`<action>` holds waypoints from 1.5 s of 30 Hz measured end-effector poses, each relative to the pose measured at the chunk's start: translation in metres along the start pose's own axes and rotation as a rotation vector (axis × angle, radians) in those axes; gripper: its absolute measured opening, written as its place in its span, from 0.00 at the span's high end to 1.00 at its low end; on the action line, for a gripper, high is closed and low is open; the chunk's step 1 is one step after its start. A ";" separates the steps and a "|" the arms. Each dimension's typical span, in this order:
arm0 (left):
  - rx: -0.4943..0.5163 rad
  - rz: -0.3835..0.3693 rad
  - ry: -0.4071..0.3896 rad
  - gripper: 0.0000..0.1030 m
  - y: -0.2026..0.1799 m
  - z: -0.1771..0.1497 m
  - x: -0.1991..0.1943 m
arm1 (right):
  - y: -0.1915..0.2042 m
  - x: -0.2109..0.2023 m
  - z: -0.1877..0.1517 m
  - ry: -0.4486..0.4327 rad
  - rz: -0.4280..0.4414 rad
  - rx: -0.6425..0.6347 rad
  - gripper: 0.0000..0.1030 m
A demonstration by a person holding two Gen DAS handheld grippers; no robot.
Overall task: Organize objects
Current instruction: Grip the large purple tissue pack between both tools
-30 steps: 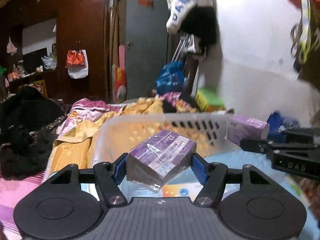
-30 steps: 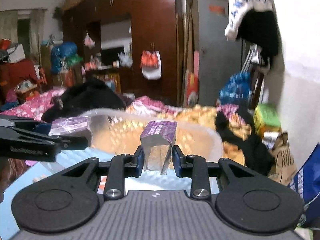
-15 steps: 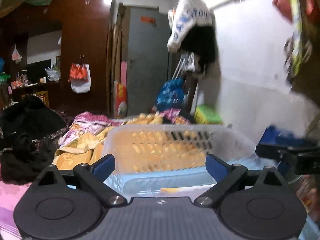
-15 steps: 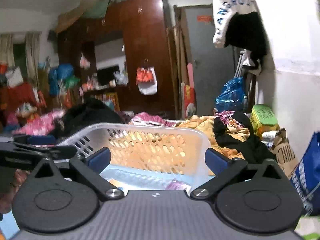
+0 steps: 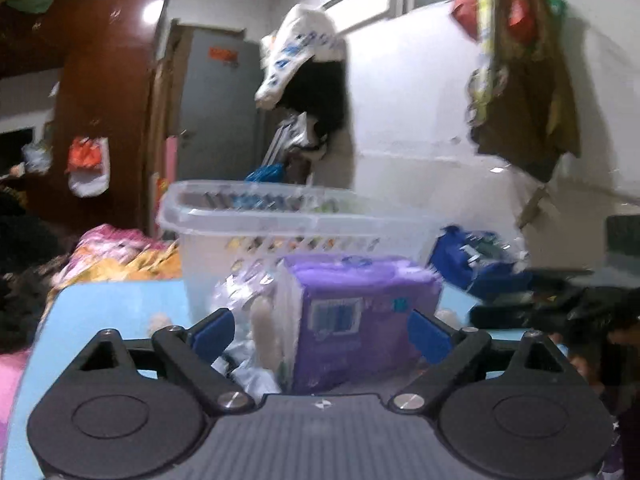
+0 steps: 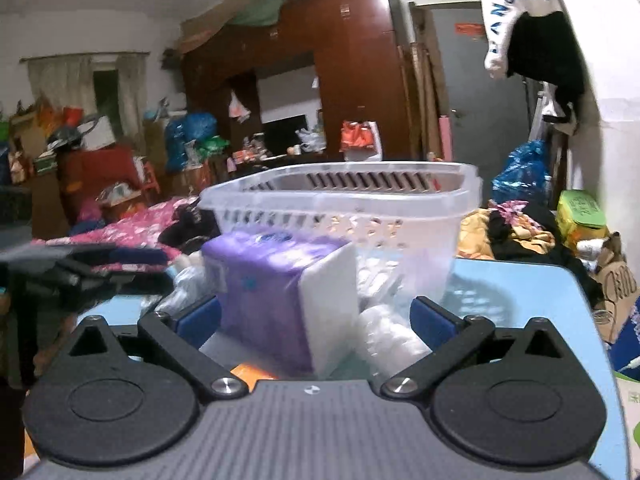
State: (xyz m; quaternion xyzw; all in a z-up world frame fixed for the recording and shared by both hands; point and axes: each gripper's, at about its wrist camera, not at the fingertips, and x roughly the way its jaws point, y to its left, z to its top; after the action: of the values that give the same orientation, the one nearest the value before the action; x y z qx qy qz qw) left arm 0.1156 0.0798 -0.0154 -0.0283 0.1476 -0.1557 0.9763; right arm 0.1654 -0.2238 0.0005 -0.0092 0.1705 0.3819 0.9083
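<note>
purple tissue pack [image 5: 360, 312] lies between both grippers' wide-apart jaws, left closing, before the basket [image 5: 280, 220]

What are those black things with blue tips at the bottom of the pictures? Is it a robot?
Not a robot. A person holds one grabber tool in each hand, and each has a camera looking along its two fingers. One picture is from the left gripper, the other from the right gripper. Both are open and holding nothing; the left one's jaws are closing a little. On the blue table stands a clear basket, and before it a purple tissue pack among crinkly clear wrappers.
</note>
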 end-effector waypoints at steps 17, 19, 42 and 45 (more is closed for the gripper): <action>0.106 -0.085 0.094 0.21 -0.008 -0.002 0.039 | -0.006 0.024 -0.017 0.064 0.023 -0.023 0.26; 0.101 -0.081 0.106 0.23 -0.006 -0.004 0.043 | -0.006 0.027 -0.019 0.081 0.031 -0.030 0.31; 0.099 -0.002 0.032 0.46 -0.019 -0.007 0.027 | 0.017 0.017 -0.021 0.060 -0.045 -0.128 0.51; 0.102 -0.006 0.004 0.46 -0.022 -0.004 0.018 | 0.021 0.008 -0.018 0.036 -0.046 -0.143 0.51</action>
State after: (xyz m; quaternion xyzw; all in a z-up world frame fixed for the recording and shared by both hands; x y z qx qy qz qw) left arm 0.1244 0.0528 -0.0223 0.0213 0.1414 -0.1661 0.9757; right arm 0.1511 -0.2061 -0.0165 -0.0849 0.1585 0.3719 0.9107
